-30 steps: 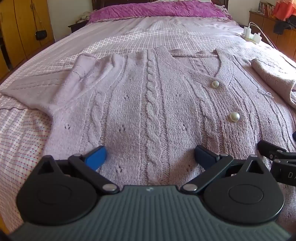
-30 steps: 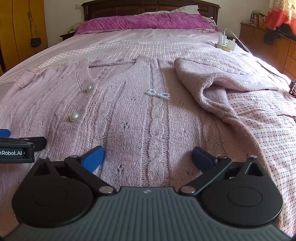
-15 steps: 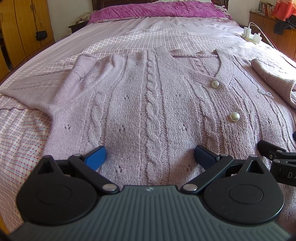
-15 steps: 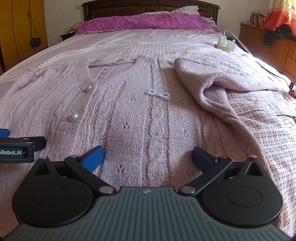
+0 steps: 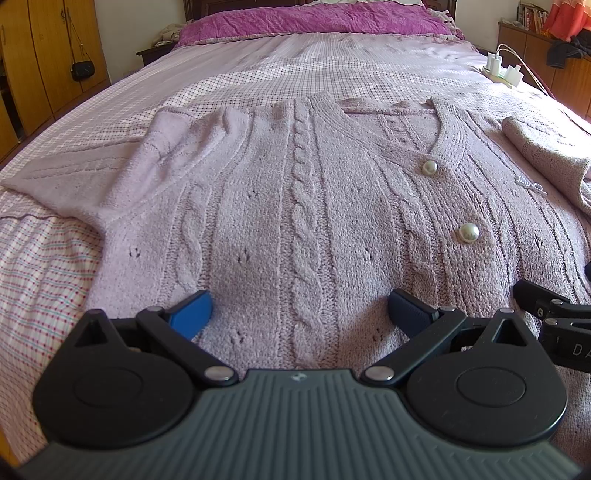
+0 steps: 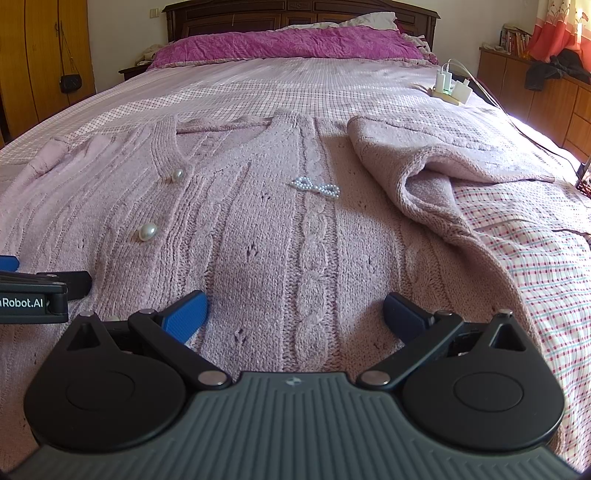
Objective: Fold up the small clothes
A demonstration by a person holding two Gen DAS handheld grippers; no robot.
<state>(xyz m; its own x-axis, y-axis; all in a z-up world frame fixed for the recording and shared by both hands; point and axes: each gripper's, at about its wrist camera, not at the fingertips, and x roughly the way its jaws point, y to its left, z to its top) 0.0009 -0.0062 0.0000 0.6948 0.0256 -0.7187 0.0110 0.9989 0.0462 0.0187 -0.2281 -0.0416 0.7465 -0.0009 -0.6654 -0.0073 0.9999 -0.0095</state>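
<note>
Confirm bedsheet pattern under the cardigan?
Small check, pink-white bedsheet; clearest in the right wrist view.

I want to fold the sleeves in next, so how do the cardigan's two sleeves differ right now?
The left sleeve lies flat, stretched outward across the bedspread. The right sleeve is bunched, with a thick fold at its near edge. Both belong to the same pale pink cable-knit cardigan, and neither is gripped.

A checked bedsheet point(image 6: 535, 258) covers the bed. A magenta pillow point(image 6: 288, 42) lies against the dark wooden headboard point(image 6: 295, 9). White chargers point(image 6: 448, 86) rest near the right edge. A black bag point(image 6: 70, 83) hangs on the wardrobe point(image 6: 40, 55).
</note>
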